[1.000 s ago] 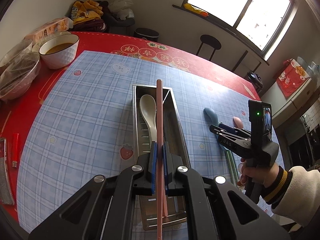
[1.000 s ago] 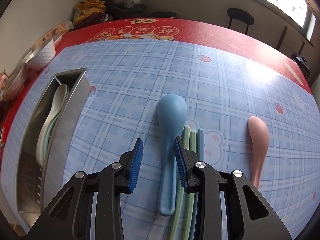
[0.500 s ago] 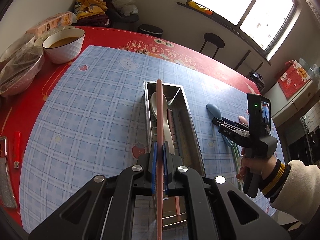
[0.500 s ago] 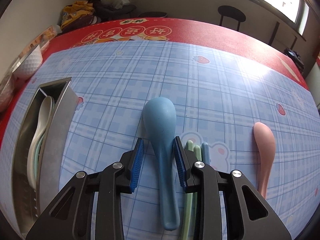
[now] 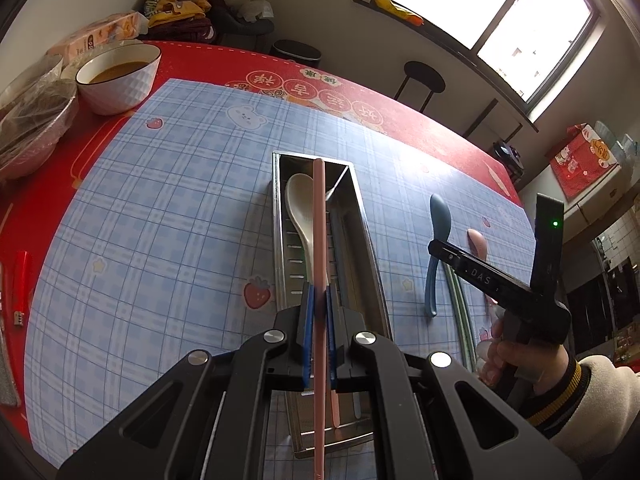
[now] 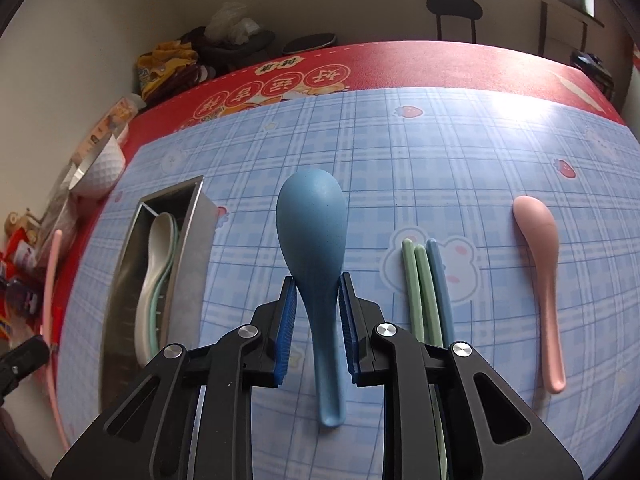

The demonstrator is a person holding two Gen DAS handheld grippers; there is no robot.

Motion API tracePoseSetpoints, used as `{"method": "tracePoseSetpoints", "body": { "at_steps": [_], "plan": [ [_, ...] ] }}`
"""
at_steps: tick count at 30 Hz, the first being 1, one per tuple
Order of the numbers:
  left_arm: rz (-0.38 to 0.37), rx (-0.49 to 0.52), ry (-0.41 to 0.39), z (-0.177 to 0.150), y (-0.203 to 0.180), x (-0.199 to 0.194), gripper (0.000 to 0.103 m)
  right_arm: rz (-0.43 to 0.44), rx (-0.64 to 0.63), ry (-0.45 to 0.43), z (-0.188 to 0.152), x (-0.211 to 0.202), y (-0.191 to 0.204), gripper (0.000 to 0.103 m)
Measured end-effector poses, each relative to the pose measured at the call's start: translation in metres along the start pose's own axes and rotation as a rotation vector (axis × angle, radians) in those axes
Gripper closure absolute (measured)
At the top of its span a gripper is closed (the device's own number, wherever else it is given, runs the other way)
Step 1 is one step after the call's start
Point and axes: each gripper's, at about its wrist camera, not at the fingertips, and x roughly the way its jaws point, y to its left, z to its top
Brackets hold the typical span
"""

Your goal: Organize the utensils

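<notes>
My left gripper point(image 5: 318, 292) is shut on a pink chopstick point(image 5: 319, 220), held lengthwise over the steel tray point(image 5: 360, 216). A white spoon point(image 5: 298, 204) and other utensils lie in the tray. My right gripper point(image 6: 316, 284) straddles the neck of a blue spoon point(image 6: 310, 216) on the checked mat. Its jaws are closing, and the blue pads touch both sides of the spoon. To the right lie two green chopsticks point(image 6: 416, 280), a blue chopstick point(image 6: 438, 276) and a pink spoon point(image 6: 538, 232). In the left wrist view the right gripper point(image 5: 436, 246) hangs over the blue spoon point(image 5: 440, 216).
A white bowl of brown liquid point(image 5: 120, 76) and a plastic-covered bowl point(image 5: 32, 120) stand at the far left on the red tablecloth. A red lighter point(image 5: 20, 280) lies near the left edge. A black stool point(image 5: 424, 76) stands beyond the table under the window.
The right gripper shifted from beside the blue spoon to astride it, and its jaws narrowed onto the spoon's neck. The left gripper kept the pink chopstick over the tray.
</notes>
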Motion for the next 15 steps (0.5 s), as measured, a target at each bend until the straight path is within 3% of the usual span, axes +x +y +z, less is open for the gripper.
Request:
{"method": "tracePoseSetpoints", "body": {
  "at_steps": [1,2,15],
  "plan": [
    [-0.004,0.002,0.004,0.0,-0.002,0.002,0.097,0.01,0.007,-0.007,-0.001,-0.005,0.0,0.083],
    [-0.008,0.003,0.008,0.0,-0.005,0.003,0.097,0.014,0.013,-0.016,-0.003,-0.011,-0.001,0.103],
    [-0.02,0.03,0.031,0.0,-0.02,0.012,0.097,0.101,0.022,0.009,-0.008,-0.02,-0.005,0.101]
  ]
}}
